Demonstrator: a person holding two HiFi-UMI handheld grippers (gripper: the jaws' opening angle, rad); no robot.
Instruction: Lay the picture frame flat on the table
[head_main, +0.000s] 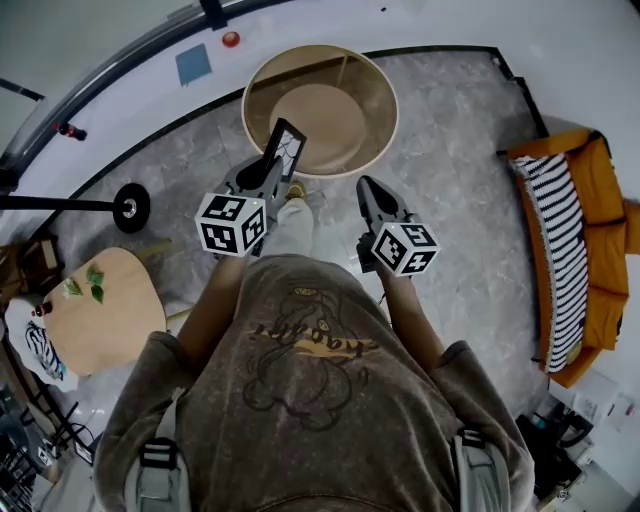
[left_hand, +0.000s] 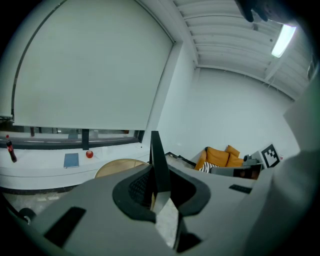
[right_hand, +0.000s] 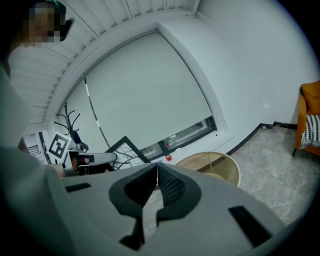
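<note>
A black picture frame (head_main: 283, 145) with a branch drawing is held upright in my left gripper (head_main: 272, 172), which is shut on its lower edge. In the left gripper view the frame (left_hand: 156, 160) shows edge-on between the pads. In the right gripper view the frame (right_hand: 125, 152) appears tilted, off to the left. My right gripper (head_main: 368, 190) is beside the left one; its jaws (right_hand: 158, 172) are shut with nothing between them. Just ahead of both grippers stands the round wooden table (head_main: 388, 110), its top bare.
An orange sofa (head_main: 590, 300) with a striped cushion stands at the right. At the left are a small wooden side table (head_main: 110, 320) with a plant and a coat stand's base (head_main: 130, 207). On the curved window ledge lie a blue book (head_main: 194, 63) and a red ball (head_main: 231, 39).
</note>
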